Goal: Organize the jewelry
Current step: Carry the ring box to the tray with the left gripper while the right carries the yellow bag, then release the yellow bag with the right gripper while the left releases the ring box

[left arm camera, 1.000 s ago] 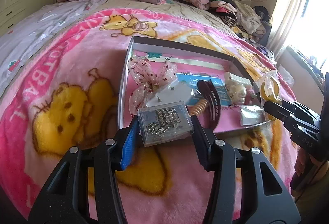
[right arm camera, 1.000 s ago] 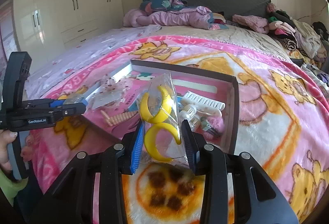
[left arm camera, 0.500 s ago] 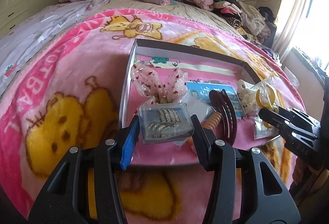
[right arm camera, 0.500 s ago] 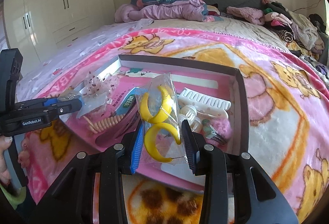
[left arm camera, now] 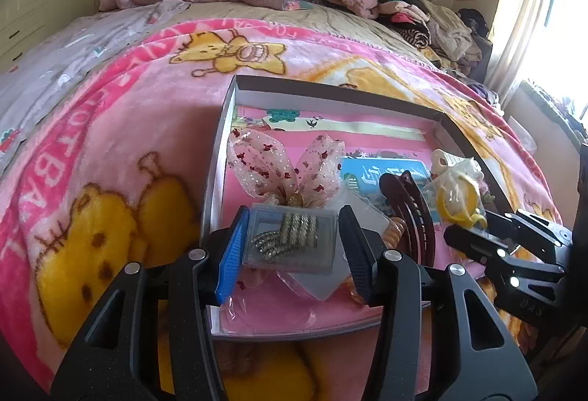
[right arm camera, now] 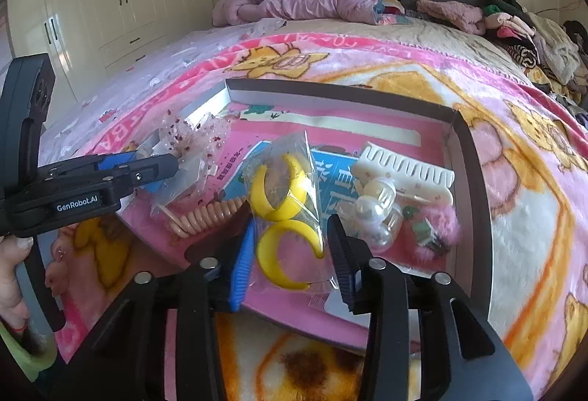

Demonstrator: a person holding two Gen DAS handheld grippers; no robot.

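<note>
In the lower centre of its view, my left gripper (left arm camera: 290, 246) clamps the clear hairpin case (left arm camera: 292, 243) over the tray (left arm camera: 330, 96). Further right, my right gripper (right arm camera: 290, 254) pinches the bag of yellow hoops (right arm camera: 286, 210) above the tray's near edge.

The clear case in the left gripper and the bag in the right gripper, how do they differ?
The clear case is rigid and boxy; the bag is soft, crinkled plastic. The case holds sparkly silver and gold clips; the bag holds yellow crescent hoops. The case lies flat between the left gripper's fingers; the bag stands upright in the right gripper. Both are see-through, gripped from the sides, and over the tray.
</note>
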